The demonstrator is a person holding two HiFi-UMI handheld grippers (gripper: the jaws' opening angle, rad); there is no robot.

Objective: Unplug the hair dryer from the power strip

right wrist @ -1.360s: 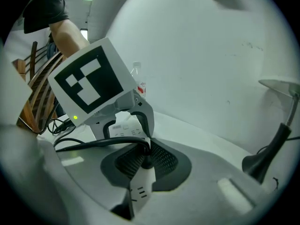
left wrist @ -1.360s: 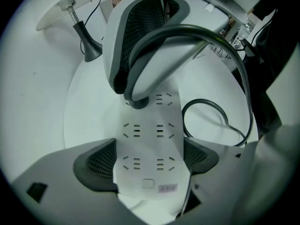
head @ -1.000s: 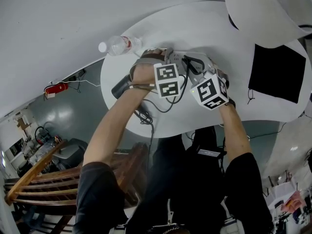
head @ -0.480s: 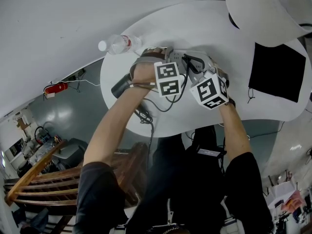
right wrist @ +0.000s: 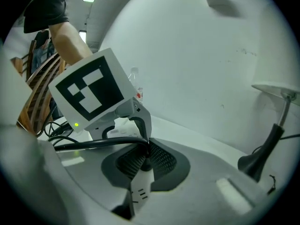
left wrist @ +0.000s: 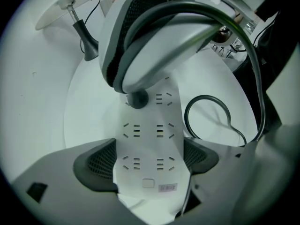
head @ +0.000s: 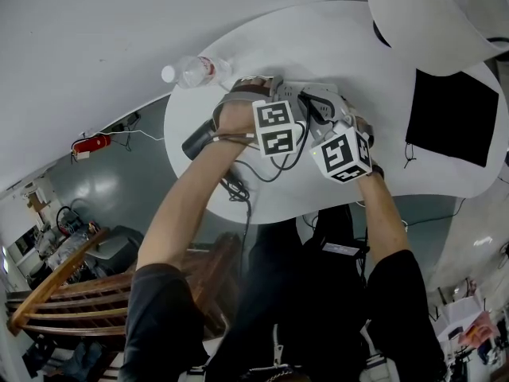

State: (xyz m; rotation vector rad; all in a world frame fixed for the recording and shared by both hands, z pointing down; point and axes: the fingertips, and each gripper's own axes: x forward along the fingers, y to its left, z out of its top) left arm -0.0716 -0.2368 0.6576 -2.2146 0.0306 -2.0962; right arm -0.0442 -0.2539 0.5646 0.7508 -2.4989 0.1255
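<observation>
Gripping was the step in hand: the plug had been taken but not yet drawn from its socket. The left tool (left wrist: 147,161), pointed straight down, was clamped across the near end of the power strip (left wrist: 147,125), one pad on each long edge, pinning it flat to the white round table (head: 318,38). The right tool (right wrist: 143,161), angled downward, had just been closing its jaws to a narrow gap, with the plug (left wrist: 137,99) between the pads and apparently pressed by both. The plug sat in a socket in the upper centre of the left gripper view, beyond the left tool's pads. By judgement, the next move called for a straight pull away from the strip's face while the left tool held firm; a sideways pull could tilt the prongs or lift the strip. The strip was a long, flat bar of matte white plastic with paired rows of slots. The plug was dark and rounded, and its cord (right wrist: 93,143) was thick, smooth and looked rubbery. Both tools' pads were dark with a fine meshed texture.
</observation>
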